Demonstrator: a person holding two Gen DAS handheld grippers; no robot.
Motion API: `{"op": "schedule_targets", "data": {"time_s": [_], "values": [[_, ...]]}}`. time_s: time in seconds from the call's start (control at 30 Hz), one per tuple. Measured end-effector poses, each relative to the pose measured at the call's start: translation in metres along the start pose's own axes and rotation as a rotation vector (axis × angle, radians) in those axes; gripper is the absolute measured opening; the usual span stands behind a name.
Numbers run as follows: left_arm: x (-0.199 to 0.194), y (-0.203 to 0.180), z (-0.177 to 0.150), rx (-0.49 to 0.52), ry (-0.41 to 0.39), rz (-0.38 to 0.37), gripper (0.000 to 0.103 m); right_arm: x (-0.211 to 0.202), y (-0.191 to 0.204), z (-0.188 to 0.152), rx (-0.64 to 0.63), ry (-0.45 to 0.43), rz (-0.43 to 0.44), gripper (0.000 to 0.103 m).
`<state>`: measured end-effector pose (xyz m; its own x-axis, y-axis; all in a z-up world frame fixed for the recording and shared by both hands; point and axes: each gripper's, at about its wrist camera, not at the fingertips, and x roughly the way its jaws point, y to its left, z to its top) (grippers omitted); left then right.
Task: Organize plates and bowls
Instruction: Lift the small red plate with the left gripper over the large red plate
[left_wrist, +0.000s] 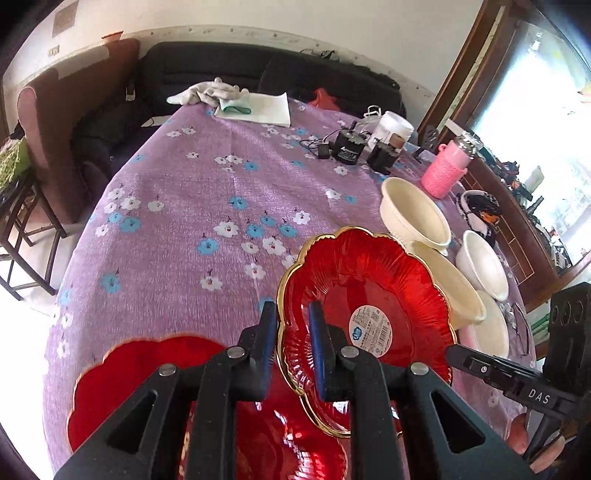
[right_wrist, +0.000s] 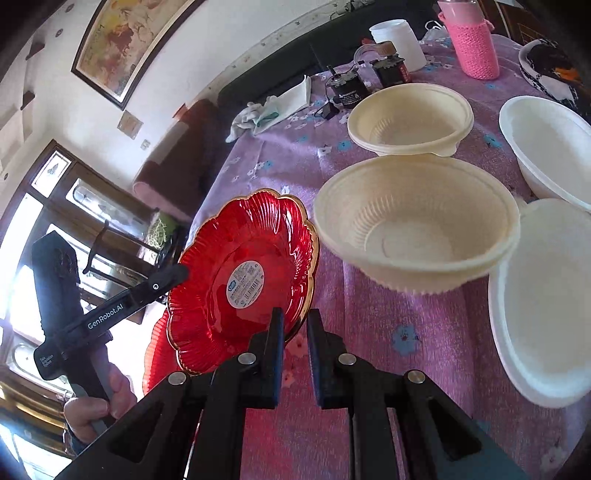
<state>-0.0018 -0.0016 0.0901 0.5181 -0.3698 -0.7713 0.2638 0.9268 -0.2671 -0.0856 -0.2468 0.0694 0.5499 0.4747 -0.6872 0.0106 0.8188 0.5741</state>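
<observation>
**Item: plate (left_wrist: 369, 280), red, gold rim, label on its base.** Tilted, clear of the cloth (left_wrist: 184, 177), above and just right of the lower plate (left_wrist: 140, 376).

**Step in hand (judged):** stacking. You are carrying the plate towards the lower plate, which lies flat on the cloth. No bowl has been gathered yet.

**Left gripper (left_wrist: 293, 332):** nearly closed. The plate's rim runs between its fingers, on the edge nearest the lower plate, and it appears to be clamped there.

**Right gripper (right_wrist: 295, 332):** also narrow. It straddles the opposite rim, on the side away from the lower plate. You cannot tell from either view whether the pads press the rim or only flank it.

**Next move calls for:**
- Level the plate.
- Centre it over the lower plate so the scalloped edges nest.
- Lower it before either claw lets go. Glass on glass will slide.

**Also present, well right of the lower plate:**
- Near cream bowl (right_wrist: 413, 229), upright.
- Far cream bowl (right_wrist: 410, 118), upright.
- Two white bowls (right_wrist: 546, 295), beyond the cream ones.
</observation>
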Motion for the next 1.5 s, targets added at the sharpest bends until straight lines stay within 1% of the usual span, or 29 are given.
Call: {"op": "schedule_targets", "data": {"time_s": [0.1,0.2,0.3,0.4,0.57,0.67,0.87,1.23,1.5], "values": [[-0.01,-0.004,-0.013,0.004,-0.018,-0.003,0.016,-0.009,0.001,-0.01,-0.02,-0.007,0.002,0.014],[-0.018,-0.01,-0.024,0.009,-0.03,-0.019,0.02,-0.017,-0.001,-0.019,-0.028,-0.008,0.008,0.014],[-0.021,-0.02,-0.036,0.025,-0.044,-0.017,0.02,-0.027,-0.005,-0.026,-0.032,-0.014,0.012,0.014],[-0.022,-0.032,-0.045,0.04,-0.049,-0.024,0.026,-0.039,-0.009,-0.032,-0.035,-0.031,0.013,0.014],[-0.019,-0.049,-0.056,0.064,-0.054,-0.029,0.026,-0.054,-0.017,-0.038,-0.047,-0.064,-0.012,0.013],[-0.016,-0.054,-0.058,0.064,-0.05,-0.04,0.026,-0.057,-0.027,-0.041,-0.028,-0.064,-0.012,0.013],[-0.016,-0.061,-0.064,0.071,-0.057,-0.021,0.026,-0.058,-0.038,-0.043,-0.016,-0.055,-0.004,0.013],[-0.029,-0.05,-0.067,0.045,-0.082,-0.023,0.026,-0.057,-0.029,-0.04,-0.038,-0.051,0.012,0.013],[-0.055,-0.019,-0.076,-0.009,-0.122,-0.005,0.026,-0.041,-0.004,-0.04,-0.095,-0.019,0.016,0.014]]}}
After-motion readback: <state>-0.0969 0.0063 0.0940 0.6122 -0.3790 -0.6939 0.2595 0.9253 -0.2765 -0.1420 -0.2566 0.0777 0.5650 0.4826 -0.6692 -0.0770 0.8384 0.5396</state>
